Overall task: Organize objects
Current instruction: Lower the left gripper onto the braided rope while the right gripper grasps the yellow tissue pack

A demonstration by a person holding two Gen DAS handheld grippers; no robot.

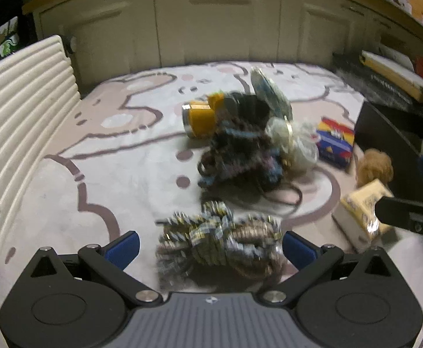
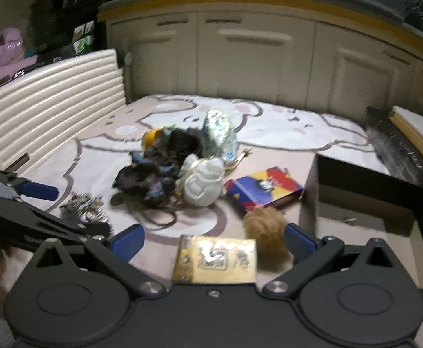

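Note:
My left gripper [image 1: 211,246] is open, its blue pads on either side of a patterned grey-brown fabric bundle [image 1: 220,240] lying on the pink rug [image 1: 110,150]; the bundle also shows in the right wrist view [image 2: 85,206]. My right gripper [image 2: 214,239] is open around a gold box [image 2: 214,259], with a tan fluffy ball [image 2: 266,226] just beyond it. A central pile holds dark tangled cords [image 2: 150,179], a yellow can [image 1: 199,117], a white pouch [image 2: 202,185] and a shiny foil bag [image 2: 220,136]. A blue-red-yellow box [image 2: 265,190] lies to the right.
An open black box [image 2: 368,203] stands at the right. A cream ribbed suitcase [image 2: 52,107] borders the rug at the left. Beige cabinets [image 2: 254,58] run along the back. The left gripper shows at the left edge of the right wrist view [image 2: 23,200].

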